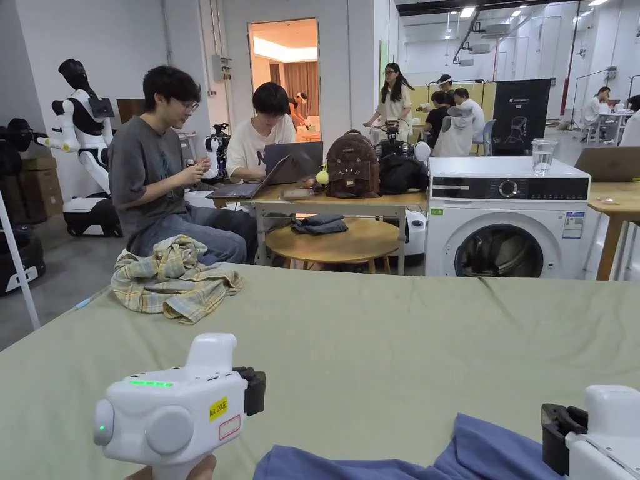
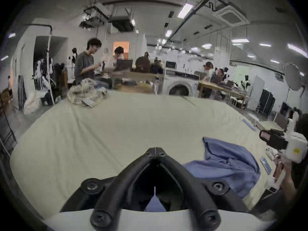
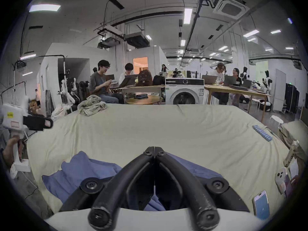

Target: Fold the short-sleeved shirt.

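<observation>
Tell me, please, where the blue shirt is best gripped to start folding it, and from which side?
The blue shirt lies crumpled at the near edge of the bed. I would probably pinch its raised far edge, coming down from above on the right side, since that edge stands up off the sheet. Both grippers, left and right, are shut and hold nothing.

**Where my three cams are pointing**

Head cam sits above the near edge of the green-covered table [image 1: 375, 337], facing level across it toward the washing machine [image 1: 506, 215] and the desks behind. Both gripper cams ride low and close over that same near edge, fisheye, facing the same way. Each one catches its own jaws bottom centre, tips touching. The left gripper [image 2: 155, 151] cam catches my other tool off at its right edge; the right gripper [image 3: 154, 149] cam catches the left one at its left edge. All three share the blue shirt [image 1: 400, 462], the plaid shirt [image 1: 172, 281] at the far left corner and the washer.
</observation>
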### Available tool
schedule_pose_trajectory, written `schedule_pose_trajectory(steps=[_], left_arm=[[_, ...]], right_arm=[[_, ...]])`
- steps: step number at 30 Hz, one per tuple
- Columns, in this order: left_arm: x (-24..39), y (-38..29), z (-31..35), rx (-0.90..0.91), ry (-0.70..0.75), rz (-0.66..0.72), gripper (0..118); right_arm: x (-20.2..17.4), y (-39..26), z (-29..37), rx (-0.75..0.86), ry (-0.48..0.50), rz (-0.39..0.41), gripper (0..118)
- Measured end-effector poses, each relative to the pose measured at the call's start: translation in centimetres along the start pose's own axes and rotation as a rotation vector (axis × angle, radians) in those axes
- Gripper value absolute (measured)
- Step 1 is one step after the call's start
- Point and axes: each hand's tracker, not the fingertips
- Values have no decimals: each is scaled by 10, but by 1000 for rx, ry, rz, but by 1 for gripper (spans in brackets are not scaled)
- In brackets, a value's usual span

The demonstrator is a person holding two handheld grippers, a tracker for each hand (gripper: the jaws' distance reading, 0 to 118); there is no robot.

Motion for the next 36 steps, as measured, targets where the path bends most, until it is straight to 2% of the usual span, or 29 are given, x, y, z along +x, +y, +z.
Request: schedule_pose_trajectory(steps=[1, 2, 3, 4, 6, 11, 15, 18, 20, 21, 22, 23, 24, 26, 27, 28, 29, 32, 33, 36], left_arm=[[22, -15, -4, -67, -14, 15, 0], [18, -17, -17, -148, -50, 53, 0], [10, -19, -32, -204, -99, 112, 14], [3, -21, -47, -287, -119, 169, 37], [-22, -28, -91, -350, -68, 221, 40], [-22, -50, -145, -454, 6, 158, 40], [-23, -72, -164, -482, 26, 210, 40], [-13, -79, -167, -491, 68, 146, 38], [-6, -79, -170, -510, 98, 120, 29], [8, -76, -160, -526, 114, 111, 17], [11, -77, -160, -525, 102, 117, 0], [15, -79, -162, -544, 45, 143, 0], [21, -83, -160, -534, 80, 164, 0], [26, -82, -162, -530, 105, 62, 0], [28, -82, -160, -533, 104, 57, 0], [29, -81, -159, -538, 99, 54, 0], [31, -77, -156, -542, 96, 55, 0], [35, -76, -152, -552, 93, 79, 0], [30, -75, -158, -555, 90, 71, 0], [33, -74, -156, -556, 94, 54, 0]], right_arm=[[1, 0, 1, 0, 7, -3, 0], [3, -2, 4, 2, 16, -7, 0], [5, -4, 6, -1, 24, -7, 0], [8, -6, 8, -6, 31, -7, 0], [15, -11, 14, -13, 35, -9, 0], [38, -20, 30, -34, 16, -13, 0], [65, -25, 43, -51, -39, -37, 0], [85, -29, 53, -58, -90, -62, 0], [96, -31, 60, -63, -110, -103, 0], [102, -33, 64, -67, -122, -133, 0], [107, -33, 68, -69, -124, -150, 0], [113, -35, 75, -70, -127, -174, 0], [120, -37, 82, -70, -137, -198, 0], [130, -42, 96, -77, -197, -215, 0], [134, -46, 103, -85, -239, -224, 5], [138, -51, 106, -106, -273, -245, 35], [145, -58, 108, -133, -288, -284, 52], [172, -89, 101, -203, -207, -464, 54], [175, -98, 96, -227, -208, -511, 53], [178, -122, 73, -327, -219, -572, 54]])
